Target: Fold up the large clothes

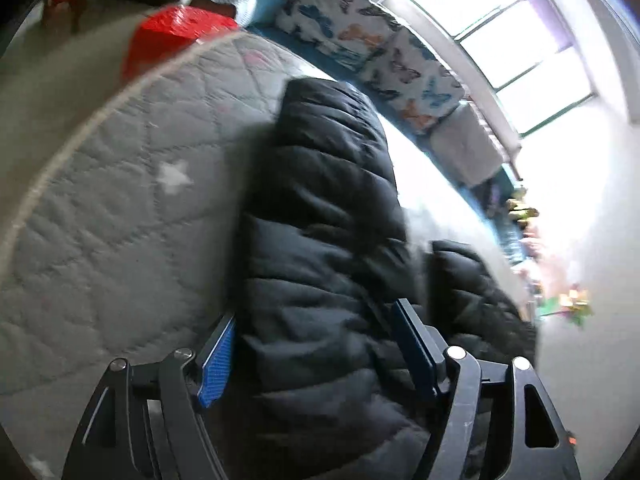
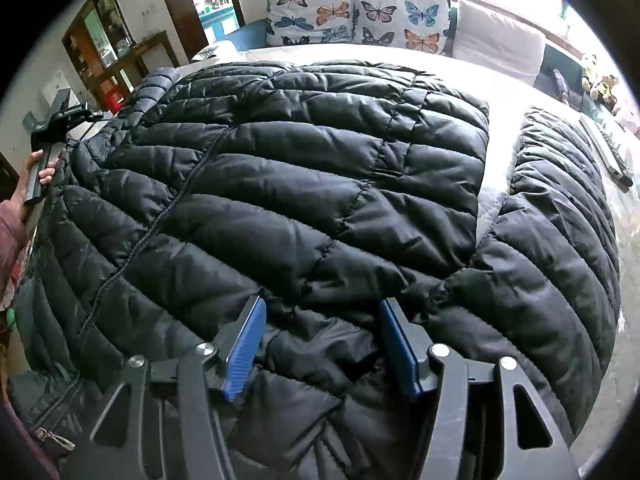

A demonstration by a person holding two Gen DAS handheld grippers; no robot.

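- On the bed (image 2: 500,92), spread across most of its quilted cover, lies the black puffer jacket (image 2: 280,184), front side up with its zip line running from the upper middle down toward the lower left.
- One sleeve (image 2: 560,208) curves away along the right side, parted from the body by a strip of pale cover.
- Just under my right tool (image 2: 322,344) sits the near part of the jacket; the blue pads (image 2: 244,356) stand apart with puffy fabric showing in the gap, and I see neither pad pressing on it, so this tool grips nothing.
- Over at the jacket's far left edge, my left hand (image 2: 38,176) holds the other tool.
- From the left wrist view, my left tool (image 1: 316,344) stands wide open above a long black padded part of the jacket (image 1: 320,208); the fabric fills the space between the fingers, but the picture is blurred and I cannot tell whether the pads touch it.
- To the left of that strip the grey quilted cover (image 1: 112,208) with a white star shows bare.
- Against the head of the bed lean two butterfly-print cushions (image 2: 356,12) and a plain white pillow (image 2: 500,40).
- Beyond the bed's corner stands a red object (image 1: 172,36), under a bright window (image 1: 512,32).
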